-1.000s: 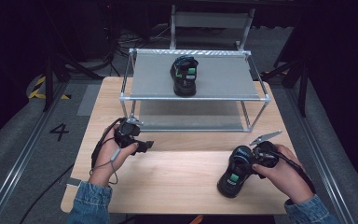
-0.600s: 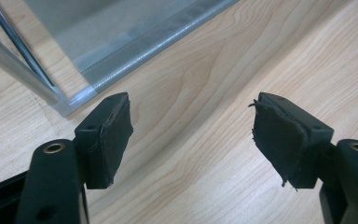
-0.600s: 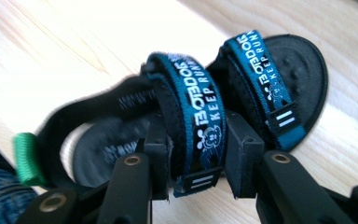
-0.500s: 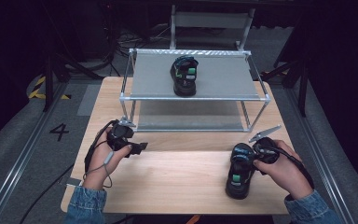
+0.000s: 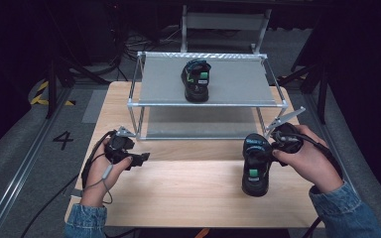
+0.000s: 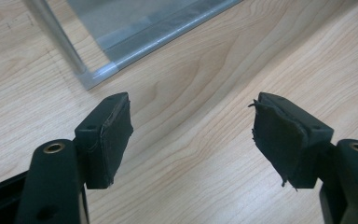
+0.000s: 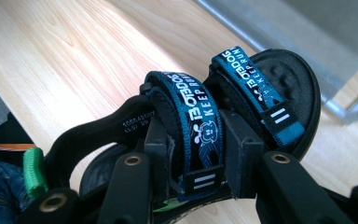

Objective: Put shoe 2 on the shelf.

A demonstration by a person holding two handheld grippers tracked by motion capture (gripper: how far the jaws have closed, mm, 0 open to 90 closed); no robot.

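Observation:
A black sandal [image 5: 256, 167] with blue straps hangs just above the wooden table [image 5: 178, 193] at the right, toe toward the person. My right gripper [image 5: 267, 148] is shut on its rear blue strap [image 7: 200, 126]; the jaws have just been closing with that strap between them. In the right gripper view the pads [image 7: 242, 140] press the strap from both sides. A second matching sandal [image 5: 197, 79] stands on the top shelf of the metal rack [image 5: 208, 104]. My left gripper [image 5: 140, 158] hovers over the table at the left, open and holding nothing [image 6: 191, 135].
The rack's lower shelf [image 5: 198, 124] lies behind both hands, and its front left post [image 6: 63, 46] stands just ahead of my left gripper. Dark floor surrounds the table, with a painted number four [image 5: 63, 140] on it at the left.
My right gripper closed on the sandal's strap and lifted the sandal off the table, swinging it straighter. The left hand drifted slightly to the left.

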